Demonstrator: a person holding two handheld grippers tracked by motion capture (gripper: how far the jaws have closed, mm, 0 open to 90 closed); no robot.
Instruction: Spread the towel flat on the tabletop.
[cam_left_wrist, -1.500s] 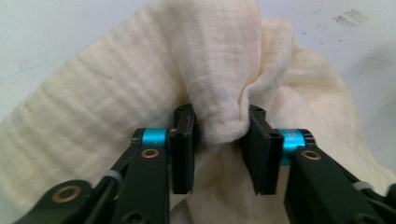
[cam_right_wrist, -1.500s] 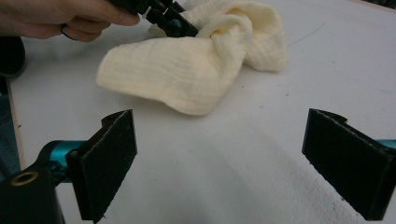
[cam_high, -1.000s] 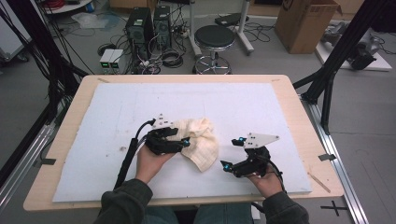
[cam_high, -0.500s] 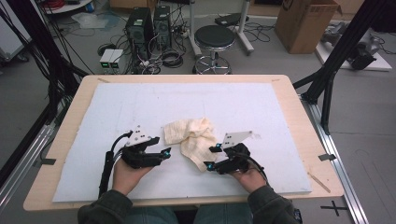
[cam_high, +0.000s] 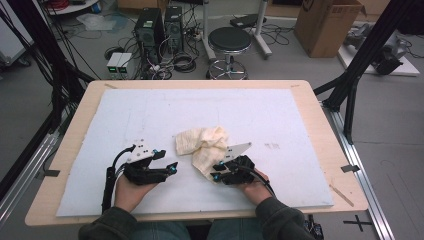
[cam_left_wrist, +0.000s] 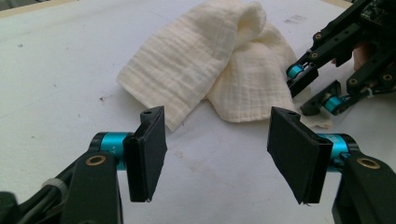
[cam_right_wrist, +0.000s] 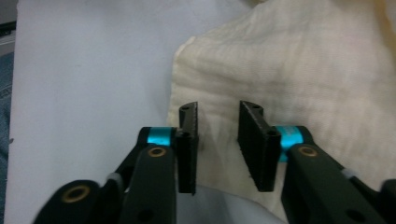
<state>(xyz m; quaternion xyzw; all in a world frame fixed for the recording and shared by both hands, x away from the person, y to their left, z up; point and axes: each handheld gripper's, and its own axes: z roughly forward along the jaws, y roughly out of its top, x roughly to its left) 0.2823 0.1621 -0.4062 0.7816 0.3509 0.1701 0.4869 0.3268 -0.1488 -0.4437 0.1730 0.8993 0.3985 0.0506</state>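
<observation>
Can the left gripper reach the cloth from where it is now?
Probably yes. The left gripper is open and faces the cloth across bare white mat; nothing lies between. The right gripper is at the cloth's other edge.

Wooden table (cam_high: 320, 125) under a white mat (cam_high: 150, 115), crumpled cream cloth (cam_high: 202, 142) on the mat.

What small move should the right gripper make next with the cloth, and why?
Probably close the right gripper: its jaws stand partly open over the near edge of the cream cloth, with fabric in the gap between them. The left gripper is wide open, short of the cloth, holding nothing.
</observation>
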